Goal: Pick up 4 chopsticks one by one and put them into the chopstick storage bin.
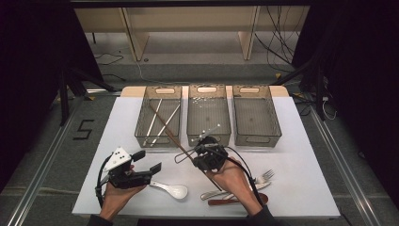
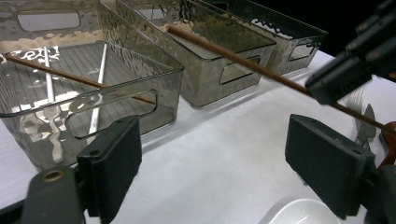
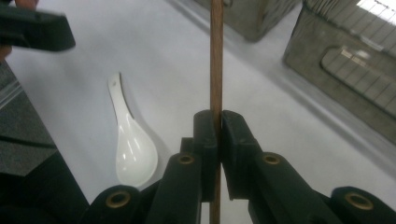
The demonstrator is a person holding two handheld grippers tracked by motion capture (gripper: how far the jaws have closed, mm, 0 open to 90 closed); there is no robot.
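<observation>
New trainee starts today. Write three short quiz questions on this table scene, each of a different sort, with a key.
1. True or false: the right gripper is shut on the brown chopstick.
2. Multiple choice: which bin already holds chopsticks, as the high view shows? A) the left bin B) the middle bin C) the right bin
3. Fill in: the white thing lying on the table just right of the left gripper is a ____.

Key
1. True: its pads press on the stick from both sides.
2. A.
3. Spoon: the white spoon lies loose, and the left gripper stands open, holding nothing.
</observation>
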